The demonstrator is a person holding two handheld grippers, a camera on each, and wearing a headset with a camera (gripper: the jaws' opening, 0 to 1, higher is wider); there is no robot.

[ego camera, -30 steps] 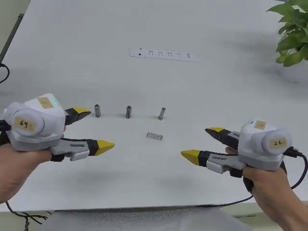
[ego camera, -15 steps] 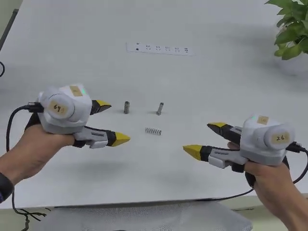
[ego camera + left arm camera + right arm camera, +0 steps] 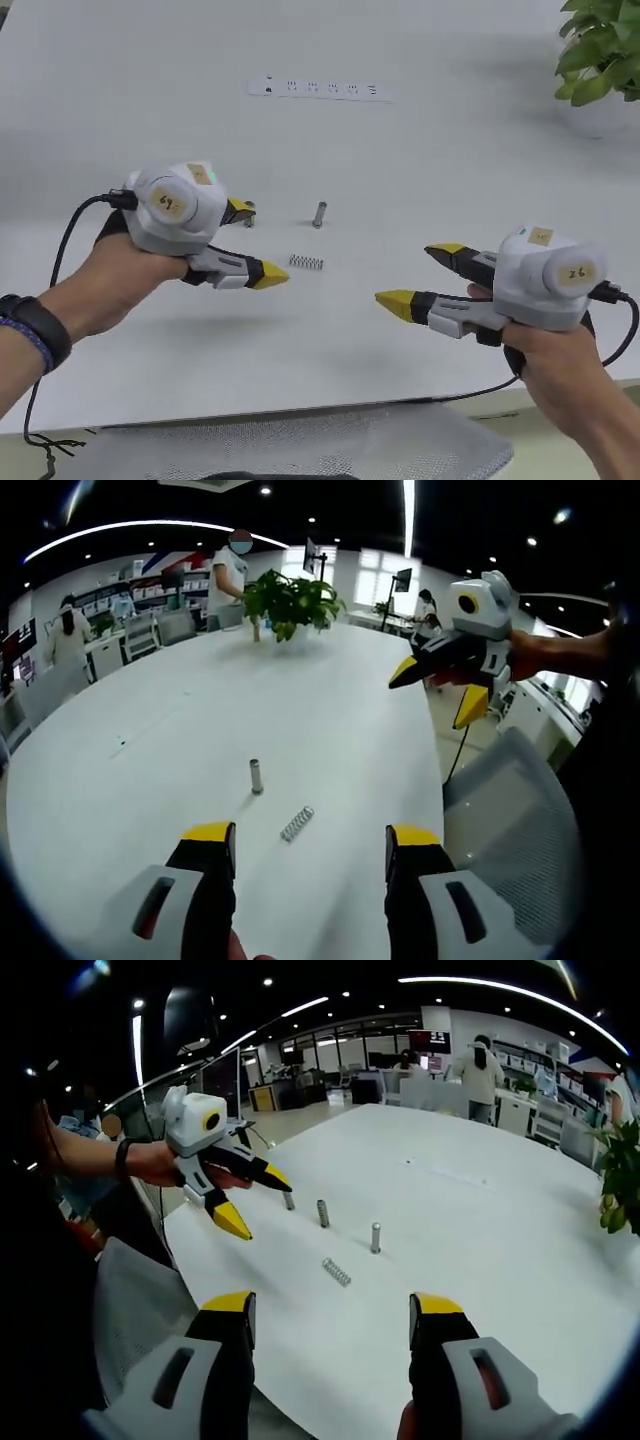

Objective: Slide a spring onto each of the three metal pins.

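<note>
A loose spring (image 3: 306, 262) lies on the white table (image 3: 420, 160), just in front of a bare upright metal pin (image 3: 319, 214). My left gripper (image 3: 262, 243) stands open just left of the spring, and its upper tip covers a second pin (image 3: 249, 209). In the right gripper view all three pins stand in a row: (image 3: 289, 1200), (image 3: 323, 1213), (image 3: 375, 1237), with the spring (image 3: 336, 1271) in front of them. My right gripper (image 3: 415, 274) is open and empty, to the right of the spring and nearer the front edge. The left gripper view has the spring (image 3: 297, 823) between the jaws and one pin (image 3: 256, 776) beyond.
A white power strip (image 3: 318, 89) lies at the back of the table. A potted plant (image 3: 600, 50) stands at the far right corner. The table's front edge (image 3: 300, 412) runs just below both hands, with cables hanging over it. People stand in the room behind.
My left gripper has moved right towards the pins and spring, and now hides the leftmost pins in the head view. The right gripper has hardly moved. The spring lies where it was.
</note>
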